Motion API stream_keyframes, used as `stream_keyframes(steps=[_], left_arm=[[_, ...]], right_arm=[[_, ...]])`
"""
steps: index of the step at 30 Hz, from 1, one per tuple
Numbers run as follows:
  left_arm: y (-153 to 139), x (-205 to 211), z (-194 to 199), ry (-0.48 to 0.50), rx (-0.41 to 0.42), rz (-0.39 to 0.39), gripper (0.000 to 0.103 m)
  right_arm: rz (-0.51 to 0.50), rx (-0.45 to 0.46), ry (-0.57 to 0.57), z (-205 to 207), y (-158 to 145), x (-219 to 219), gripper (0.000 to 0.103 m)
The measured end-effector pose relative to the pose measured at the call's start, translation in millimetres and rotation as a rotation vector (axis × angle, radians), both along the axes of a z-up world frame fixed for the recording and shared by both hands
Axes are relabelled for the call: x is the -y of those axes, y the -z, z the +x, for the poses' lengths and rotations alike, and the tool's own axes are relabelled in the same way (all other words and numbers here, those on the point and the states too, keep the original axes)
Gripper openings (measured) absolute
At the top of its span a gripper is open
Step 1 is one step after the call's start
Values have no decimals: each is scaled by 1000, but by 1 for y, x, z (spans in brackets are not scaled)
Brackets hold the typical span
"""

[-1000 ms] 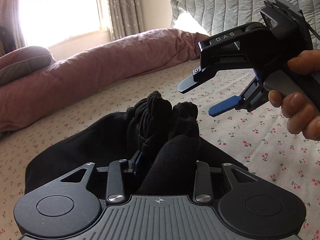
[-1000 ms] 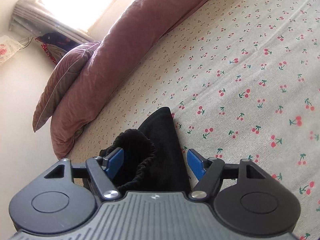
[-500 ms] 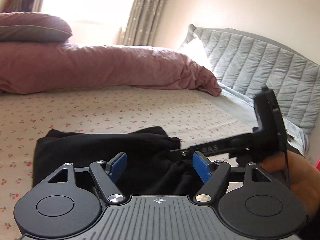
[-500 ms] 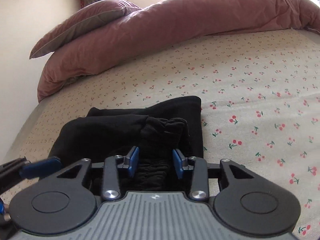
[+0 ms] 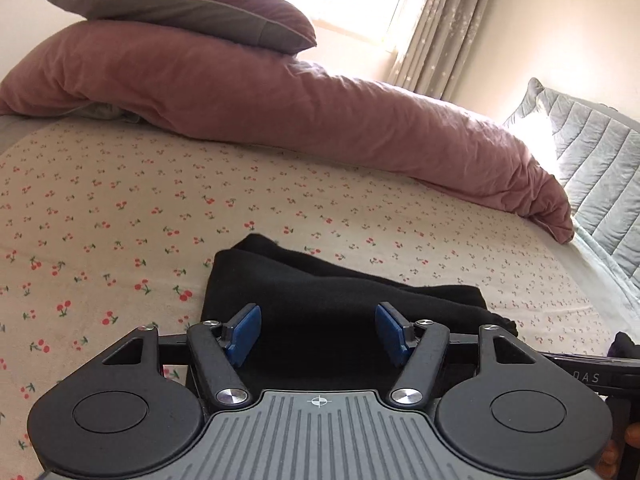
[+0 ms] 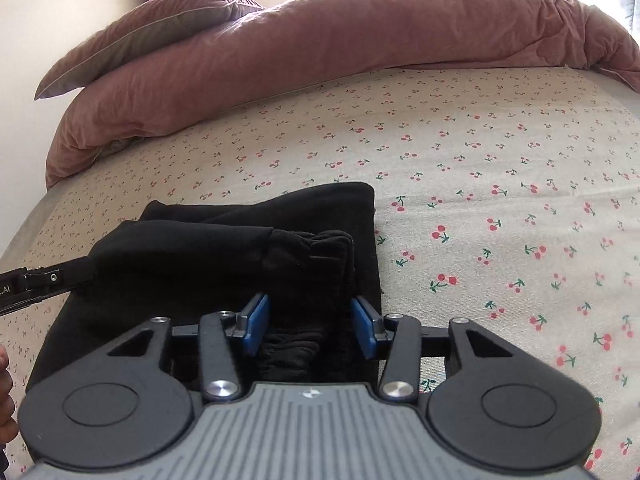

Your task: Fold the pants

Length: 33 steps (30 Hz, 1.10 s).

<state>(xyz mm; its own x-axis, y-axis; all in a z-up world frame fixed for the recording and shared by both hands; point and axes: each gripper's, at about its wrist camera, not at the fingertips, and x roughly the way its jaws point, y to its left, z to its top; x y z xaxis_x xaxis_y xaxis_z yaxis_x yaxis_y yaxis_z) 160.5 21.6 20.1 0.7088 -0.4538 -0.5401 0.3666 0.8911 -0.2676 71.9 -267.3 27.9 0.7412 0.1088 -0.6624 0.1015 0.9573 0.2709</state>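
The black pants [image 5: 320, 292] lie folded in a flat bundle on the cherry-print bed sheet [image 5: 100, 208]. My left gripper [image 5: 318, 334] is open just above their near part, holding nothing. In the right wrist view the pants [image 6: 224, 240] show their gathered waistband [image 6: 316, 248] on top at the right end. My right gripper [image 6: 310, 326] is open, its blue pads either side of the waistband without clamping it. The left gripper's finger [image 6: 44, 280] reaches in from the left edge of that view.
A long dusty-pink duvet roll [image 5: 320, 108] lies across the far side of the bed with a pillow [image 5: 180, 12] on it. A grey quilted headboard [image 5: 600, 160] stands at the right. A bright window with curtains [image 5: 432, 28] is behind.
Both grippers have let go of the pants, the left first, then the right. The bundle, lifted and bunched a second ago, now lies flat on the sheet.
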Motion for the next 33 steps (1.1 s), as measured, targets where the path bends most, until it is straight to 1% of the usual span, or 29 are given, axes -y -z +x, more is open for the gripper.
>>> stream_keyframes(steps=[2,4,6,8,9,10,11,13,15,17,20,22,24,27,31,33], left_arm=[[-5,6,11,-12,12,25,64],[0,12,32,-6,-38,13,63],[17,15,52,-26,-116,-14,61],[26,18,58,-25,-120,-12,61],[27,19,58,-21,-112,-2,61],[26,21,57,-15,-105,10,61],[26,22,57,-12,-104,11,61],[27,21,59,-14,-110,4,61],[28,19,61,-22,-114,-5,61],[31,20,60,-28,-106,3,61],[35,28,56,-36,-74,56,61],[38,34,52,-37,-45,101,61],[39,38,49,-41,-24,126,61],[37,35,47,-44,-20,113,60],[26,22,42,-50,-25,81,61],[21,11,37,-83,-43,62,61]], right_arm=[[-66,89,6,-9,-16,-12,49],[-97,166,-39,-14,-28,-29,49],[-118,191,-88,-13,-32,-46,49],[-158,170,-136,-9,-27,-62,49],[-163,141,-148,-6,-21,-65,48],[-165,84,-155,1,-11,-69,48],[-180,50,-152,4,-2,-71,47],[-233,36,-152,5,5,-77,46],[-250,17,-138,5,4,-81,46],[-275,10,-135,2,6,-85,46],[-301,8,-136,-2,9,-89,46],[-296,3,-135,-5,9,-88,46],[-289,5,-134,-5,9,-85,46],[-314,7,-133,-3,11,-90,46],[-344,17,-134,-5,12,-97,46],[-343,18,-133,-5,12,-97,46]])
